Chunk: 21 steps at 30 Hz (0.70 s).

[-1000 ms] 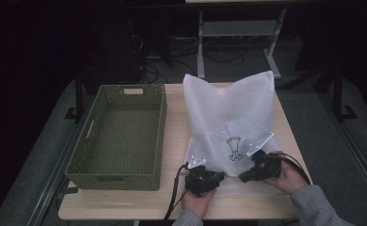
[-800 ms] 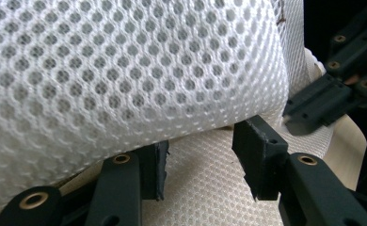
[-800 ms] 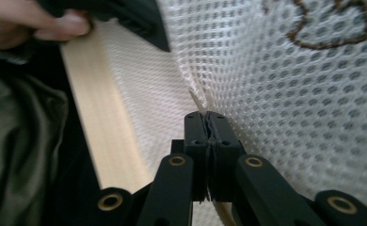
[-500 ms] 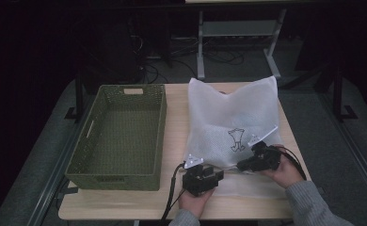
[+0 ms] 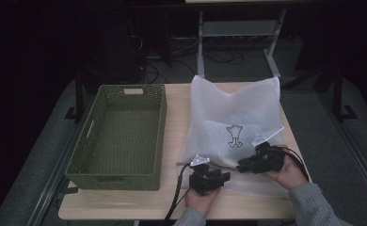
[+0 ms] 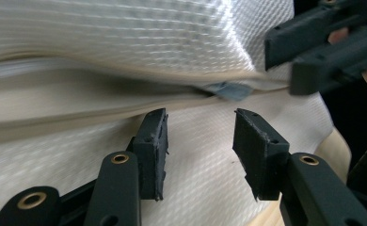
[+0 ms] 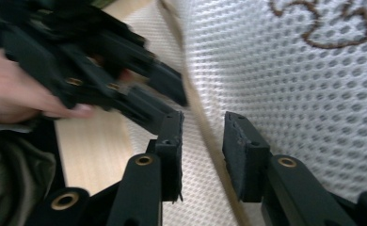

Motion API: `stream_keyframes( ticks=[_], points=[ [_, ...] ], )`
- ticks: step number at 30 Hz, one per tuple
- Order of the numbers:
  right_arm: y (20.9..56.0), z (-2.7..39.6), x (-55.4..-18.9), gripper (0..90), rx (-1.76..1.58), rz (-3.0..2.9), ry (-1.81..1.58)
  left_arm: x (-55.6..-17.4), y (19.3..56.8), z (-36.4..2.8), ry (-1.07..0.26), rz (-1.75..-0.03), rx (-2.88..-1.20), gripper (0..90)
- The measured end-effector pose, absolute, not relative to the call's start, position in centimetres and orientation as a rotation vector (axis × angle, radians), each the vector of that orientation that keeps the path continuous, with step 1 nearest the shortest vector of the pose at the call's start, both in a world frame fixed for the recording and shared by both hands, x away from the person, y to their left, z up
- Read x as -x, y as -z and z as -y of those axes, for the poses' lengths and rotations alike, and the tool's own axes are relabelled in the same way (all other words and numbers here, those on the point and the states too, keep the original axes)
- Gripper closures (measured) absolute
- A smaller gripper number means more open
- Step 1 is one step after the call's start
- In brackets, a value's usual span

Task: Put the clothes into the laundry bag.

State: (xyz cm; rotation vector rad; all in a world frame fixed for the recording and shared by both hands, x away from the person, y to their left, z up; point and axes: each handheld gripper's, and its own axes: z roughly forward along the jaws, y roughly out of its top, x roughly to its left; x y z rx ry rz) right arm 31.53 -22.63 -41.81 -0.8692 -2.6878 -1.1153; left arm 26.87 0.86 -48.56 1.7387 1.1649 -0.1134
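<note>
High view shows us holding both grippers at the white mesh bag (image 5: pixel 228 117) (near edge): left gripper (image 5: pixel 218 176) parted, right gripper (image 5: pixel 242 165) just opening, its jaws straddling the bag's beige trim (image 7: pixel 205 136) without pinching it.

Green woven basket (image 5: pixel 120 134) on tabletop (image 5: pixel 172 101) left half, long side along left edge, handle cutout at far end.

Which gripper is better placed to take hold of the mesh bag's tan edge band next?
Probably the right gripper: the mesh bag's tan edge band already runs between its just-opening jaws. The left gripper's open jaws sit below the band.
</note>
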Motion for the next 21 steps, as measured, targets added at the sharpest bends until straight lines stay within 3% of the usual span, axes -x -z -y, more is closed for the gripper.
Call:
stream_keyframes(
  ticks=[10, 21],
  points=[
    [41.5, 23.9, -28.9, 64.3, 0.788, 2.724, 1.174, -28.0, 48.7, 1.5, 0.125, -1.182, -1.725, 55.2],
    [45.9, 21.1, -27.2, 52.0, 0.654, 2.826, 0.993, -28.2, 48.9, 1.8, 0.131, -1.228, -1.676, 57.3]
  ],
)
